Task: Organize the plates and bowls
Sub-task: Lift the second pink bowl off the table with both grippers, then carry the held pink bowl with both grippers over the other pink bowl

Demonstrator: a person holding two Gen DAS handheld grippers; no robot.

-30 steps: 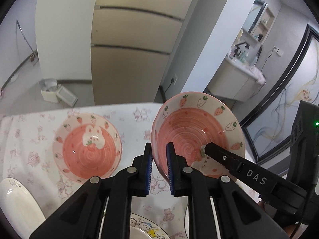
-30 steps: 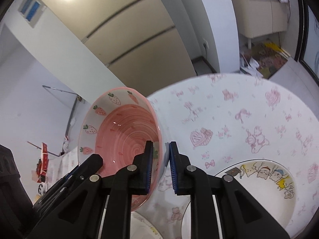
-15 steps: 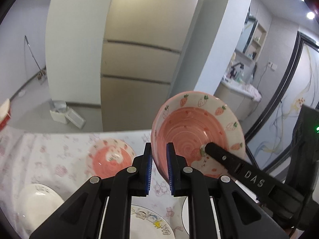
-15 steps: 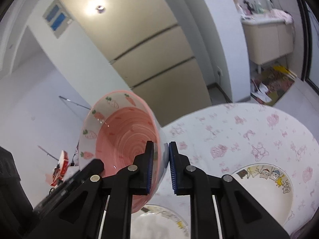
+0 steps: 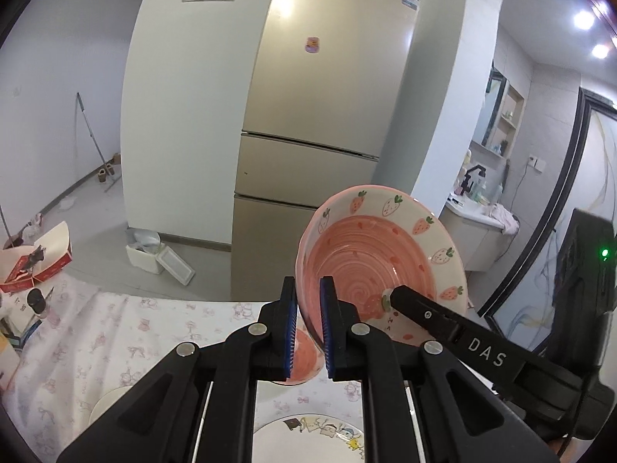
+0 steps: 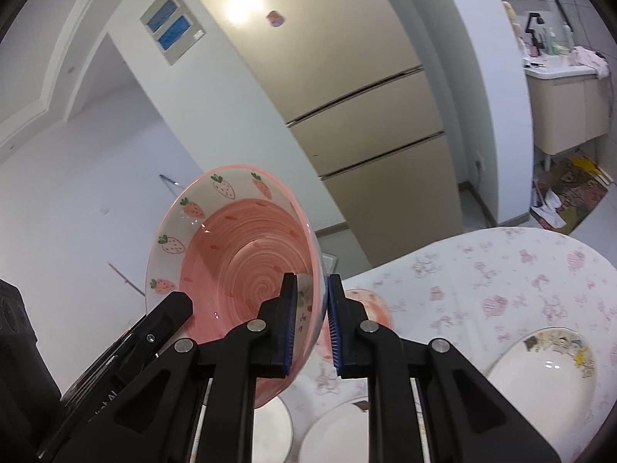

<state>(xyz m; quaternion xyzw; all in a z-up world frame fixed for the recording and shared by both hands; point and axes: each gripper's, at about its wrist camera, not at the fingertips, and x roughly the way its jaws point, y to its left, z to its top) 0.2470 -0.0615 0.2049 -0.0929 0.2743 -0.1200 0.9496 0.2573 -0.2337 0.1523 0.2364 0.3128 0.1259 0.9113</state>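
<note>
Both tongs clamp opposite rims of one pink strawberry bowl (image 5: 380, 266), held tilted above the worktop (image 6: 520, 281): left tongs (image 5: 308, 328) at centre frame, right tongs (image 6: 311, 328) likewise.

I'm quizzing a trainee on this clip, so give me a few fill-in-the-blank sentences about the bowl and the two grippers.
1. The pink bowl is painted with small ____ on its pale band.
2. The left gripper and the right gripper each clamp the bowl by its ____.
3. The bowl is held up in the ____, above the tablecloth.

Missing words: strawberries; rim; air
</note>
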